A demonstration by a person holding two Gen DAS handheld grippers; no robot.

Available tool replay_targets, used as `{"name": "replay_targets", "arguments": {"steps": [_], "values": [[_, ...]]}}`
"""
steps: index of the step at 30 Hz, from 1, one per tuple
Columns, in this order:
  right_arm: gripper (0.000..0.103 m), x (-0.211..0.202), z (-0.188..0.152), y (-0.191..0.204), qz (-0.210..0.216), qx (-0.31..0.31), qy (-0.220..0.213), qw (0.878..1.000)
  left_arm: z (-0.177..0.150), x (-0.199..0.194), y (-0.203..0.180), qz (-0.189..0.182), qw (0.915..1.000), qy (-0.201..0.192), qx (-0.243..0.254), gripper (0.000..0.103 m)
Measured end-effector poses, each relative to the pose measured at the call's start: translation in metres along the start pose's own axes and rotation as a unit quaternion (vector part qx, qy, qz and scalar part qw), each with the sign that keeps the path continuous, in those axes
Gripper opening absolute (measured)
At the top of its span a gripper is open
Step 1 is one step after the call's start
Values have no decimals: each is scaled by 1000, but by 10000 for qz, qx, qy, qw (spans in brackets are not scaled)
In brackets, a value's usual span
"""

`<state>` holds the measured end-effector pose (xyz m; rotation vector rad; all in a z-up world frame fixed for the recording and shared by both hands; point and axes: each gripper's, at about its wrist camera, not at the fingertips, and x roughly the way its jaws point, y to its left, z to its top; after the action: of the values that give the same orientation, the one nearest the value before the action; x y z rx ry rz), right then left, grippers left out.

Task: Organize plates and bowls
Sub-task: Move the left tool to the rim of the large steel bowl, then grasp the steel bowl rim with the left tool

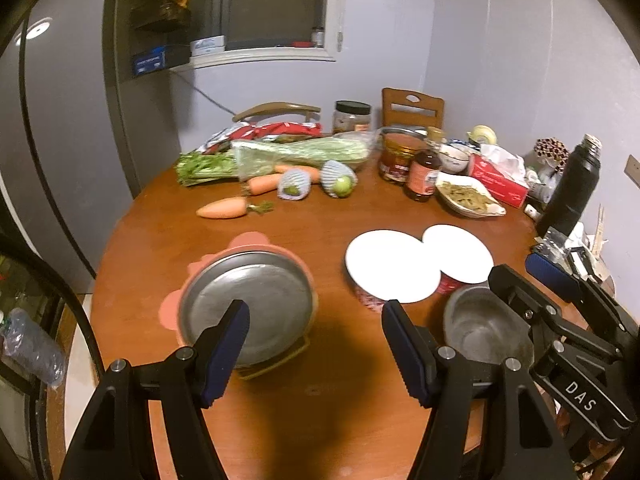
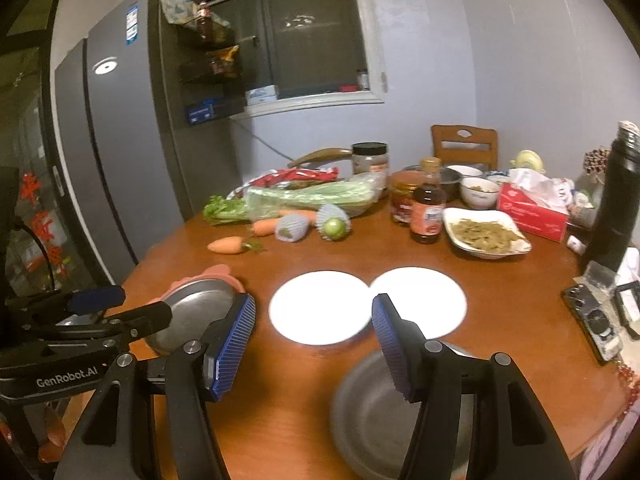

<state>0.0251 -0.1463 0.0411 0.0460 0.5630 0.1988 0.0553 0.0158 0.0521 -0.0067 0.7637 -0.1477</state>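
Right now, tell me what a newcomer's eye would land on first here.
Two glaring white plates lie edge to edge, slightly overlapping, mid-table. A steel plate sits on a pink mat to their left, and a steel bowl lies at the near edge. Behind them, carrots, celery and jars crowd the far side of the wooden table.

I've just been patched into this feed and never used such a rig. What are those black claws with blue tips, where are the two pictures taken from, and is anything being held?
Each claw is a hand-held two-finger gripper carried by a person, with a wide-angle camera looking along its fingers. One picture looks out from the left gripper, the other from the right gripper. Both are open and hold nothing.

On the round wooden table lie two white plates that overlap, a metal plate on a pink holder, and a metal bowl nearest the right gripper. At the back are carrots, jars and a dish of food.
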Motion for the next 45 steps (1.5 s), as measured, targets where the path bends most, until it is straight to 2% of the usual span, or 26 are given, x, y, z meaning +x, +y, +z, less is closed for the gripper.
{"name": "replay_targets", "arguments": {"steps": [10, 19, 26, 34, 39, 45], "values": [[64, -16, -14, -62, -439, 282, 93, 9986, -7, 20, -45, -323, 9992, 175, 159, 68], [64, -14, -39, -115, -664, 509, 398, 9957, -21, 42, -83, -558, 9970, 448, 290, 68], [64, 1, -61, -138, -564, 573, 789, 9936, -32, 71, -103, -575, 9952, 727, 309, 69], [64, 18, -73, -143, -428, 512, 935, 9934, -39, 91, -111, -666, 9934, 898, 249, 69], [53, 27, -79, -145, -464, 473, 1051, 9923, -43, 104, -118, -661, 9921, 1026, 295, 69], [41, 34, -84, -141, -316, 334, 1150, 9923, -46, 113, -128, -612, 9912, 1104, 389, 68]]}}
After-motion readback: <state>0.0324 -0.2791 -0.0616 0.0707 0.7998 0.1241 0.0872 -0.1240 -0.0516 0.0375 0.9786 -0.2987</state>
